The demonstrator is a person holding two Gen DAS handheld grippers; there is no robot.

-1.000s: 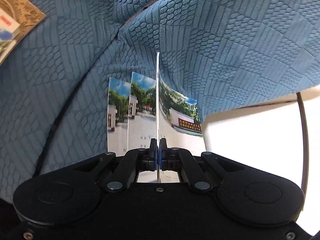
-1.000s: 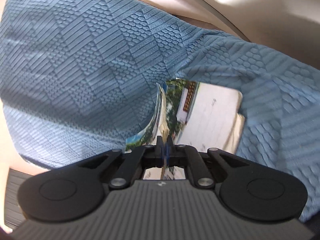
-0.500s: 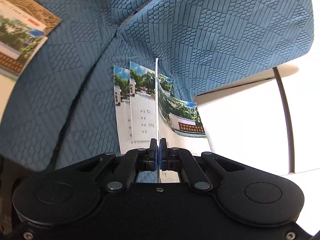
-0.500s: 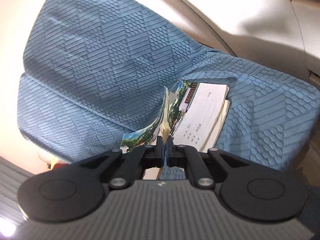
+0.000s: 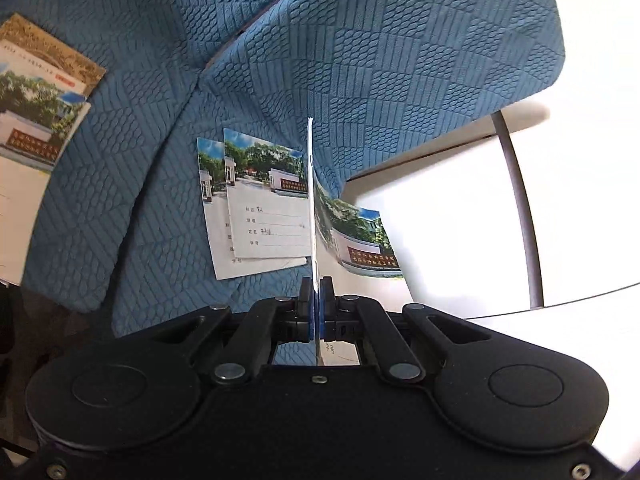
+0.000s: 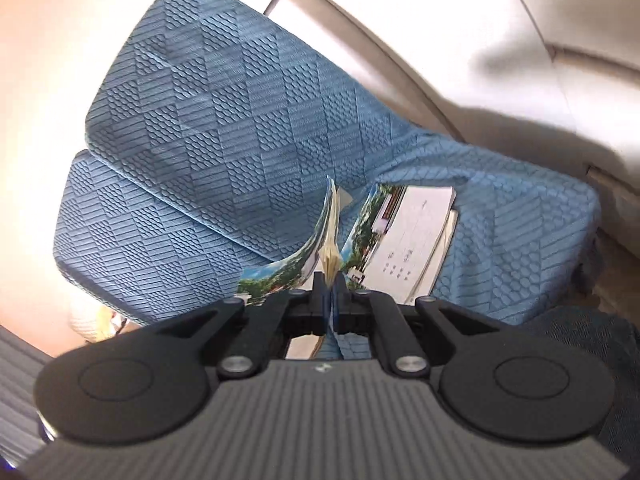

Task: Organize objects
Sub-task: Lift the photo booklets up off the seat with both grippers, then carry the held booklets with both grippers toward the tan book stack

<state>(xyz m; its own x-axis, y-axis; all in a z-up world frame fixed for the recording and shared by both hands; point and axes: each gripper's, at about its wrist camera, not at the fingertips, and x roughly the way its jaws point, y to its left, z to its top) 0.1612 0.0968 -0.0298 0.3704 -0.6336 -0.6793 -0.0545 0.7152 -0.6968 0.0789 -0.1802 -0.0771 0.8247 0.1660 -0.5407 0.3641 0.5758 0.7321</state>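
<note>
My left gripper (image 5: 317, 292) is shut on a thin notebook (image 5: 310, 200) held upright and seen edge-on, its photo cover sagging to the right. Beyond it two matching notebooks (image 5: 260, 216) lie overlapped on the blue seat cushion (image 5: 132, 184). My right gripper (image 6: 329, 284) is shut on another notebook (image 6: 331, 236), whose pages fan open and whose cover curls off to the left. Just right of it, a small pile of notebooks (image 6: 412, 236) rests on the seat.
More notebooks (image 5: 36, 120) lie stacked at the far left of the blue cushion. The textured blue back cushion (image 6: 240, 120) rises behind the seat. A white surface (image 5: 448, 220) crossed by a dark rod (image 5: 520, 208) lies to the right. Dark fabric (image 6: 592, 344) shows at lower right.
Both grippers have risen and drawn back from the cushion, each keeping its notebook. More of the seat, the left stack and the white surface have come into view.
</note>
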